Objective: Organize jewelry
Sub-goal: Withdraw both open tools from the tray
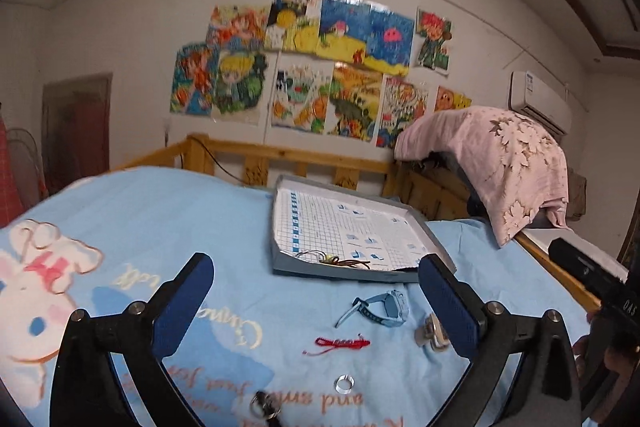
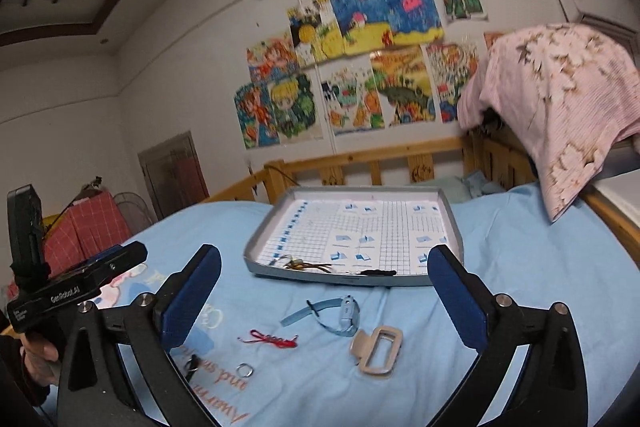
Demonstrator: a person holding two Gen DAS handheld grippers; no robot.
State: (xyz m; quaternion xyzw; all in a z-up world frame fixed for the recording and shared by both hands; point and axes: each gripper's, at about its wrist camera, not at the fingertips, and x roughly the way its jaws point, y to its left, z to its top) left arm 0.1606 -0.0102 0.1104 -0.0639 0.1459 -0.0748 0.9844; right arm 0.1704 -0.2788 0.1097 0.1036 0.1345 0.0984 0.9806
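Observation:
A grey tray [image 1: 280,269] [image 2: 454,223] lined with gridded paper lies on the blue bedspread and holds a brown cord piece [image 1: 340,261] [image 2: 306,265] and a black item [image 2: 378,272]. In front of it lie a blue watch [image 1: 386,309] [image 2: 340,315], a red string bracelet [image 1: 342,343] [image 2: 274,339], a beige hair claw [image 1: 430,333] [image 2: 378,349], a silver ring [image 1: 344,383] [image 2: 244,370] and a dark ring piece [image 1: 264,405] [image 2: 193,363]. My left gripper [image 1: 316,303] and right gripper [image 2: 326,297] are open and empty above them.
A wooden bed rail [image 1: 304,157] [image 2: 360,157] runs behind the tray. A pink floral cloth [image 1: 504,163] [image 2: 560,99] hangs over the rail at the right. A pink checked box [image 2: 80,231] stands at the far left.

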